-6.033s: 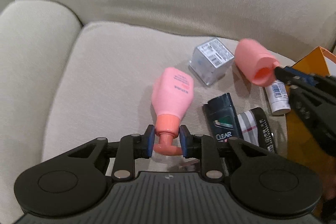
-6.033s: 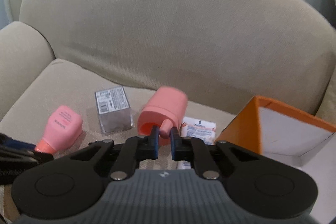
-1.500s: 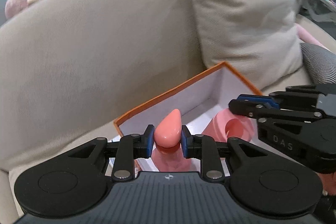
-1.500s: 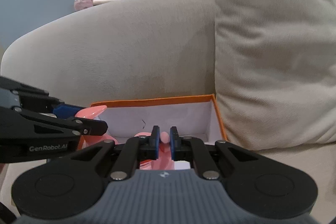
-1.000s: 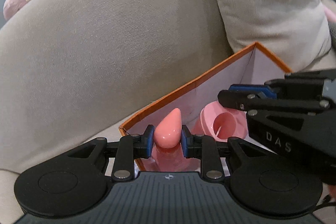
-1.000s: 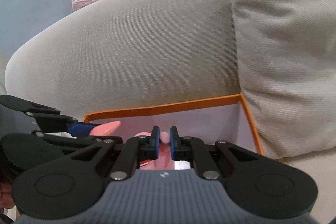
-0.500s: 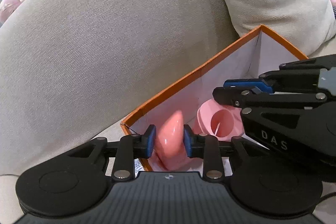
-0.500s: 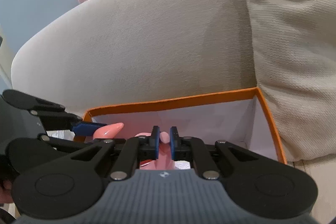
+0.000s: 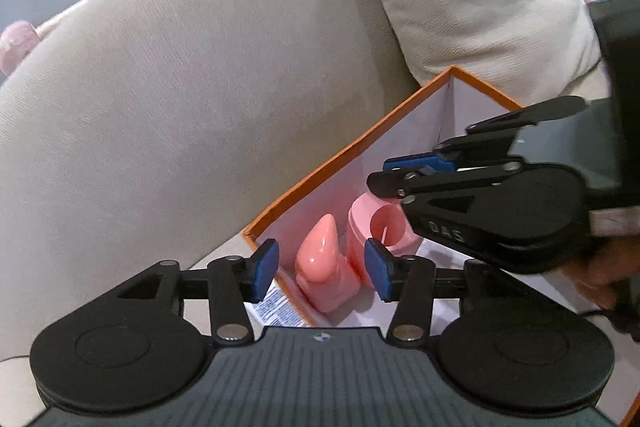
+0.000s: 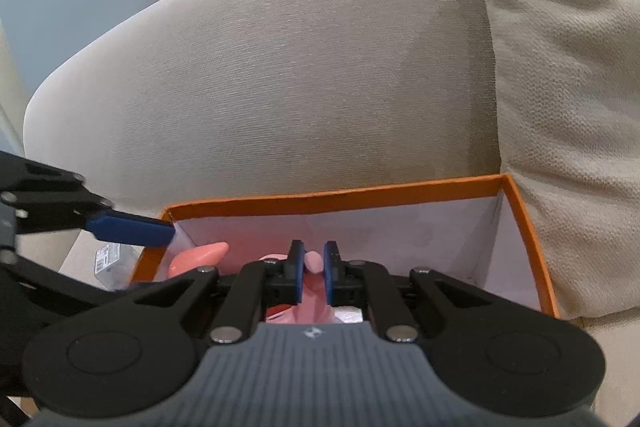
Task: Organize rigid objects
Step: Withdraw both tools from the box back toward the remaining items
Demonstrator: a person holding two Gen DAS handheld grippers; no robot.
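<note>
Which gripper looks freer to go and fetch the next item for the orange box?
Left, probably. The left gripper has just opened off the pink pump bottle; the right gripper grips the pink cap.

The orange box is open on top. Its left end is crowded by 2 pink bottles and both grippers; its right half lies bare. The sofa back and cushion hem it in.
</note>
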